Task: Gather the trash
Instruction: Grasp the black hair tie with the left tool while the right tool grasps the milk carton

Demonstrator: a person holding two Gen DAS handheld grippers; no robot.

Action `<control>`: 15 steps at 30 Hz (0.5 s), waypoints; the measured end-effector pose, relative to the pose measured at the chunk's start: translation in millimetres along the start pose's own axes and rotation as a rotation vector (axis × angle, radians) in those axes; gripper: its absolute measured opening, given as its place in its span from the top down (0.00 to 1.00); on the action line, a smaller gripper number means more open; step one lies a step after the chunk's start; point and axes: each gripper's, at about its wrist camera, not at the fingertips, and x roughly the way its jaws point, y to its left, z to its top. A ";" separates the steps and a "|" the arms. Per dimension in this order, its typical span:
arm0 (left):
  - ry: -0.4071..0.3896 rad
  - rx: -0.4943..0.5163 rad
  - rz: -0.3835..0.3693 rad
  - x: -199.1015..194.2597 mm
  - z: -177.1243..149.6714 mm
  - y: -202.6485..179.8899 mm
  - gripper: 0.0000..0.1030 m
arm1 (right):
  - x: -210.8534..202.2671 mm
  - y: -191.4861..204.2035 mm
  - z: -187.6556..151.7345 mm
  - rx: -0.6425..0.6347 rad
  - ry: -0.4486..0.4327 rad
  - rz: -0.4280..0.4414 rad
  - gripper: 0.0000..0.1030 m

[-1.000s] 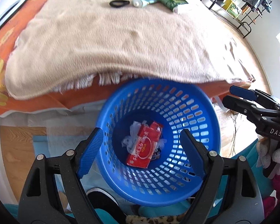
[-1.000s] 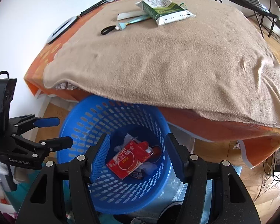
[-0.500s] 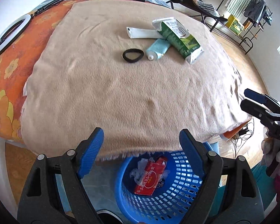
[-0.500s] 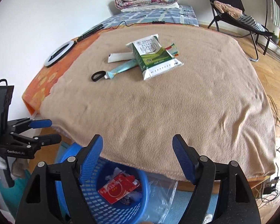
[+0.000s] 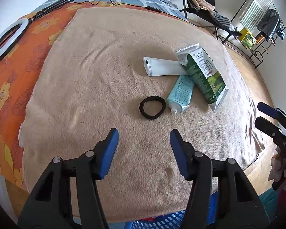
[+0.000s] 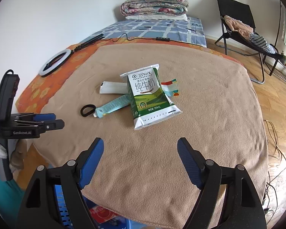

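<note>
A green and white milk carton (image 6: 148,97) lies flat on the tan blanket (image 6: 209,114); it also shows in the left wrist view (image 5: 202,74). Beside it lie a teal tube (image 5: 180,95), a white flat packet (image 5: 162,66), a black hair band (image 5: 152,109) and a small colourful wrapper (image 6: 170,87). My left gripper (image 5: 143,135) is open and empty, above the blanket just short of the hair band. My right gripper (image 6: 140,143) is open and empty, short of the carton. The blue basket (image 6: 66,210) with a red packet (image 6: 103,213) sits below the bed edge.
An orange floral sheet (image 5: 13,76) with a ring light (image 5: 5,38) and cable lies left of the blanket. A folded quilt (image 6: 154,5) sits at the bed's far end. A black folding chair (image 6: 244,30) and wooden floor (image 6: 276,95) are to the right.
Both grippers have risen from over the blue basket and moved forward over the blanket toward the items. The basket has dropped to the bottom edge of both views.
</note>
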 end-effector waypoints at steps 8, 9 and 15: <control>0.011 0.012 0.021 24.9 18.7 0.3 0.56 | 33.0 1.6 32.6 -0.032 0.037 -0.002 0.23; 0.013 0.014 0.022 27.6 20.7 1.2 0.58 | 37.8 0.5 36.5 -0.031 0.042 -0.001 0.23; 0.026 0.019 0.045 42.3 24.7 7.0 0.70 | 64.9 0.1 54.3 -0.060 0.080 -0.008 0.23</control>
